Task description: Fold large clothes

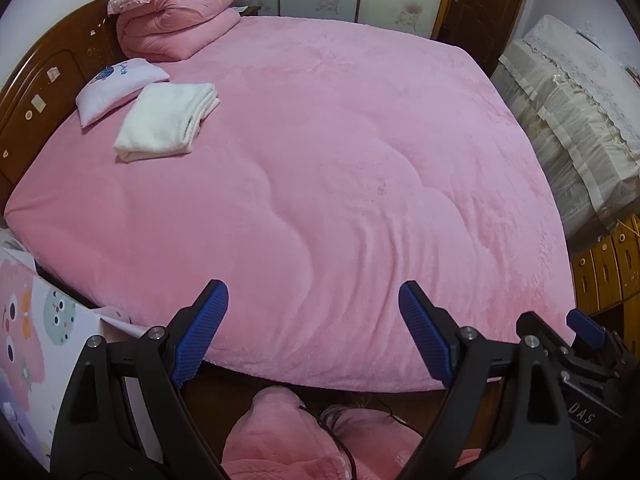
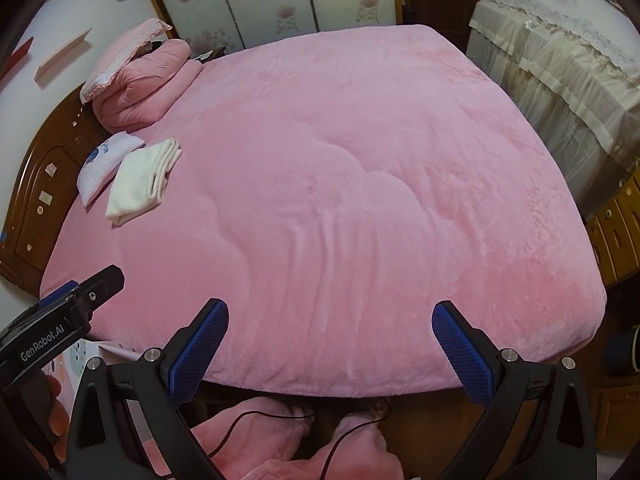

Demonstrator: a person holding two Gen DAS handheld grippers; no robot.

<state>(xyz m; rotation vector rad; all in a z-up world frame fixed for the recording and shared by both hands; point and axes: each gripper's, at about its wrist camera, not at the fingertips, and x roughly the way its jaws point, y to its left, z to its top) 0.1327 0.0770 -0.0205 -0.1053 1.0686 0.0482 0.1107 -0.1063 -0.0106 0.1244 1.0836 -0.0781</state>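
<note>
Plush pink bedcover (image 1: 320,168) lies rippled; folded white garment (image 1: 168,120) rests flat.

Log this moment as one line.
left gripper: open, empty | right gripper: open, empty | white folded cloth: on pink bed cover, beside small pillow | fold: none under way

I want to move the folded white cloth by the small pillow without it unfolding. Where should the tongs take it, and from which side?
Grip the folded white cloth at its rounded closed fold, the end nearest the camera. Come from the near side. Its stacked loose edges face the folded pink quilt and would fan open if pinched there.
</note>
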